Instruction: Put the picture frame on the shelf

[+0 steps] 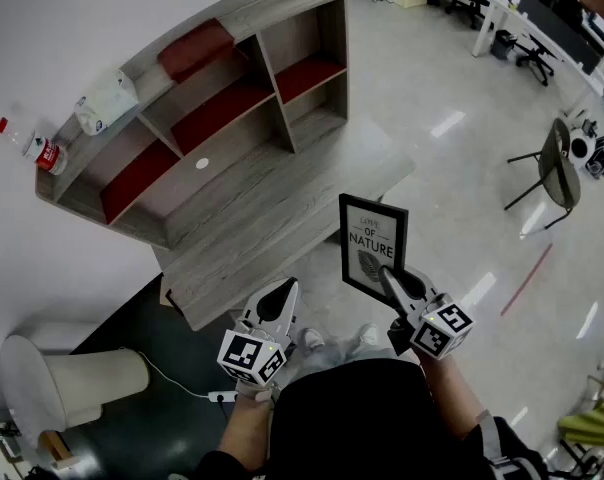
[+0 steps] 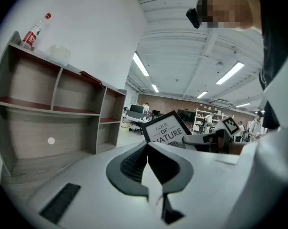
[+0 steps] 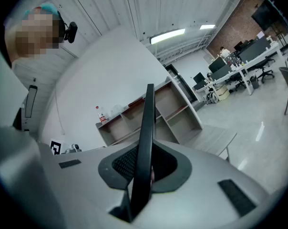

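Note:
A black picture frame [image 1: 372, 245] with the print "LOVE OF NATURE" stands upright in the air, held by its lower edge in my right gripper [image 1: 394, 280], which is shut on it. In the right gripper view the frame [image 3: 145, 147] is edge-on between the jaws. My left gripper [image 1: 281, 298] is shut with nothing in it, left of the frame and over the front edge of the desk. The left gripper view has the frame [image 2: 165, 129] to its right. The grey wooden shelf unit [image 1: 232, 88] with red-lined compartments stands on the desk against the wall.
A plastic bottle [image 1: 27, 140] and a white bag [image 1: 107, 101] lie on top of the shelf, with a dark red item [image 1: 195, 46] beside them. A white bin [image 1: 72, 380] stands at the lower left. A chair [image 1: 557, 163] and office desks [image 1: 522, 13] are at the right.

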Demonstrator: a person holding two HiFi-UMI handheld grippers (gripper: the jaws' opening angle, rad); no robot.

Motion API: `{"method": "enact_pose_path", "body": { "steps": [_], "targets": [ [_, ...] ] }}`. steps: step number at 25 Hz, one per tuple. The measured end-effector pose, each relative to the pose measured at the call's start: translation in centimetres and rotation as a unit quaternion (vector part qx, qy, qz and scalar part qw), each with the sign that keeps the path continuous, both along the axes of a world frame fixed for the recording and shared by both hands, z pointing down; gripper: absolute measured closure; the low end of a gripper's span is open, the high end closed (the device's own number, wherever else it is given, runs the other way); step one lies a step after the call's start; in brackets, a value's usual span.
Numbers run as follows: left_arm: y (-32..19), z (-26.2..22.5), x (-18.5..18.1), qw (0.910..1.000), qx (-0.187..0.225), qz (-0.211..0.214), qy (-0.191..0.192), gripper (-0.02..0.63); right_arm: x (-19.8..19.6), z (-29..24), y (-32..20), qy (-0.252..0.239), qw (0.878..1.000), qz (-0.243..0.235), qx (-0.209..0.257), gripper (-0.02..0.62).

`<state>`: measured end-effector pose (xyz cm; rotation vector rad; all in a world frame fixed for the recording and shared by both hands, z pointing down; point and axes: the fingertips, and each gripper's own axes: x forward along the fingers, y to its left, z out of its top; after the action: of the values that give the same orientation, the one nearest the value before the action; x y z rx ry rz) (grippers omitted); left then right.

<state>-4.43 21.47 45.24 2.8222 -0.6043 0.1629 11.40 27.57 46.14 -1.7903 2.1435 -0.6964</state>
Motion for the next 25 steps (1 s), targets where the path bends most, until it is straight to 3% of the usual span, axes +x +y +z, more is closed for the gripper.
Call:
{"method": "enact_pose_path", "body": {
  "steps": [6,25],
  "targets": [
    [-0.3,-0.4,-3.4,1.0,-0.003,-0.003,0.008,0.598,-3.8,-0.8,-0.2,0.039,0.999,-0.016,-0.001,0.56],
    [-4.3,1.5,-8.8,0.9982,-0.025,0.046,0.03,0.598,-9.6,-1.4,-4.2,0.03,0.999,0.02,0.004,0.56]
  ]
}}
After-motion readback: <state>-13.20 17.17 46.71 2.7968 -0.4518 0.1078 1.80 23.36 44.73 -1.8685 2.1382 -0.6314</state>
